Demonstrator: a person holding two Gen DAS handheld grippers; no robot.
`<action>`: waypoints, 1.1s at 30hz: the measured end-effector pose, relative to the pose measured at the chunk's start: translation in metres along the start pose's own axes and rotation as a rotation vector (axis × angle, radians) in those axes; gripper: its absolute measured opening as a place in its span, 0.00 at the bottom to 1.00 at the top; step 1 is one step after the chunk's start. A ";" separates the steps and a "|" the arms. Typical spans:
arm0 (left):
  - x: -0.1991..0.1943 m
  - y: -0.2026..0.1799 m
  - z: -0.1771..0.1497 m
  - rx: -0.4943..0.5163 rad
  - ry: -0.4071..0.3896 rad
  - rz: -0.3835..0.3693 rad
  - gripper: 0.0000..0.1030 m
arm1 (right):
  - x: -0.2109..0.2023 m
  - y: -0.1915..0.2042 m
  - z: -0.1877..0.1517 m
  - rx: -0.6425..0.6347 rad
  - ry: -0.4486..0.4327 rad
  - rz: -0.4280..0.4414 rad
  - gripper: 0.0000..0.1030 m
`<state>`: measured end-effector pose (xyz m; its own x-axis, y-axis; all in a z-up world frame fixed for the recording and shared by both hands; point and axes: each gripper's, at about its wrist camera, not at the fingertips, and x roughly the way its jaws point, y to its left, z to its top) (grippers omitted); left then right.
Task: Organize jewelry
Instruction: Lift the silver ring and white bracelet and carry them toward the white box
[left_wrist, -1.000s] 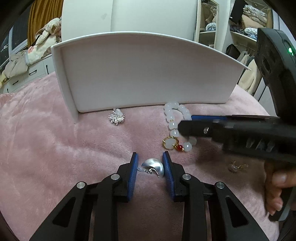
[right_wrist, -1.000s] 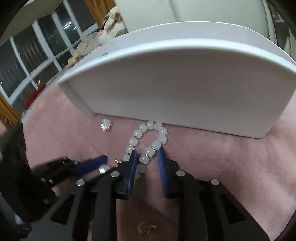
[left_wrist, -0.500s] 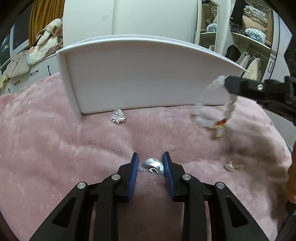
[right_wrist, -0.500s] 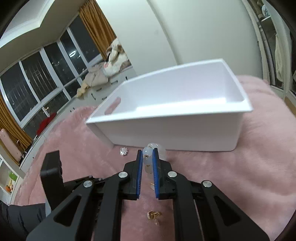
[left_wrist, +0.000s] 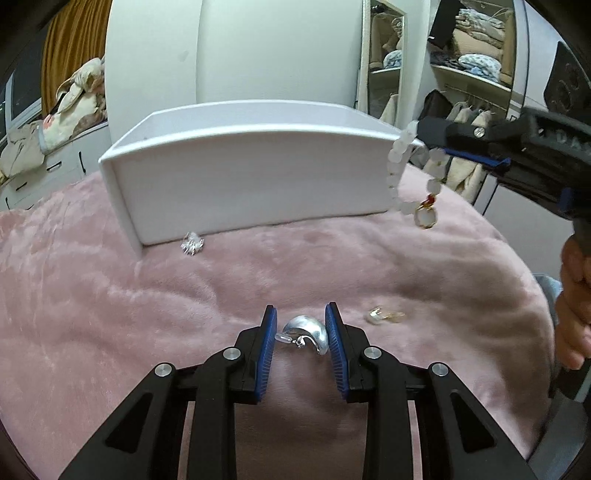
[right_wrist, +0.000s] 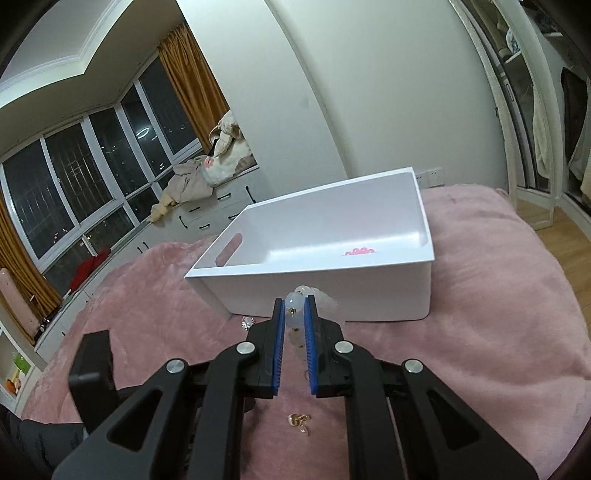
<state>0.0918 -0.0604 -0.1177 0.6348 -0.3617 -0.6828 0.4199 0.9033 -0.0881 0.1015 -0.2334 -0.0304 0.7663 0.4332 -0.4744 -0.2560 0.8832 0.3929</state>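
Observation:
A white bin (left_wrist: 251, 177) stands on the pink blanket; it also shows in the right wrist view (right_wrist: 332, 266), with pink beads (right_wrist: 359, 252) inside. My right gripper (right_wrist: 294, 308) is shut on a white bead bracelet (left_wrist: 397, 170) and holds it in the air near the bin's front right corner. The bracelet (right_wrist: 295, 317) hangs between the pads. My left gripper (left_wrist: 300, 326) stands around a silver earring (left_wrist: 306, 334) on the blanket; the gap to the pads is unclear.
A silver flower brooch (left_wrist: 192, 245) lies at the bin's front left corner; it also shows in the right wrist view (right_wrist: 248, 322). A gold earring pair (left_wrist: 384, 315) lies right of my left gripper, also seen in the right wrist view (right_wrist: 299, 422). Windows and drawers stand behind.
My right gripper closed on the bracelet and lifted it off the blanket, up to the height of the bin's rim. My left gripper stayed around the silver earring.

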 end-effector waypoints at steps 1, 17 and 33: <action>-0.003 -0.001 0.003 0.002 -0.006 0.004 0.31 | -0.002 0.000 0.000 -0.002 -0.007 -0.003 0.11; -0.050 -0.001 0.067 0.007 -0.148 0.015 0.31 | -0.027 0.008 0.017 -0.041 -0.100 -0.036 0.11; -0.036 0.002 0.118 0.052 -0.204 0.038 0.31 | -0.014 0.007 0.043 -0.082 -0.168 -0.105 0.11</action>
<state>0.1466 -0.0732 -0.0076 0.7669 -0.3715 -0.5233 0.4224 0.9061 -0.0243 0.1145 -0.2410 0.0124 0.8769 0.3085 -0.3686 -0.2120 0.9364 0.2796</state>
